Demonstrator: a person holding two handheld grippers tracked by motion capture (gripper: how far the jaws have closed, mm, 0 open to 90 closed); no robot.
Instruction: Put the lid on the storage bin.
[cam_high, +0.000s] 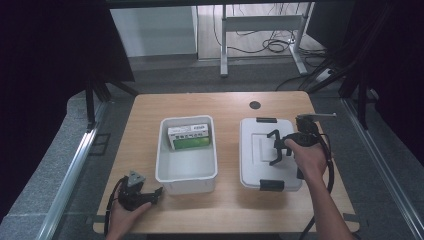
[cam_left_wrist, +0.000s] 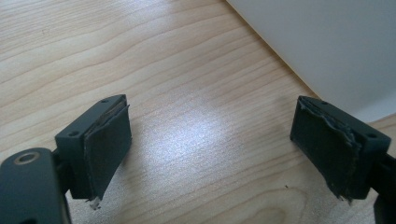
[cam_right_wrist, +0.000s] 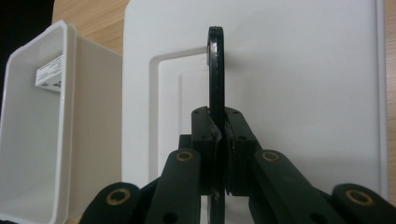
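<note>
A white lid (cam_high: 252, 160) with a black handle (cam_high: 275, 147) lies on the right half of the wooden table. My right gripper (cam_high: 284, 145) is shut on that handle; in the right gripper view the handle (cam_right_wrist: 215, 70) stands up edge-on between the closed jaws of the gripper (cam_right_wrist: 219, 126), above the lid (cam_right_wrist: 303, 93). An open white bin (cam_high: 162, 150) sits mid-table and holds a green and white box (cam_high: 188, 137). My left gripper (cam_high: 159, 192) rests by the bin's front left corner. Its jaws (cam_left_wrist: 210, 140) stand wide open over bare wood, with the bin wall (cam_left_wrist: 327, 42) just ahead.
Black clips sit at the lid's far edge (cam_high: 266, 120) and near edge (cam_high: 271, 185). A round black grommet (cam_high: 255, 105) marks the table's far side. The bin (cam_right_wrist: 93, 116) stands close to the lid's left. Desk legs and cables lie on the floor beyond.
</note>
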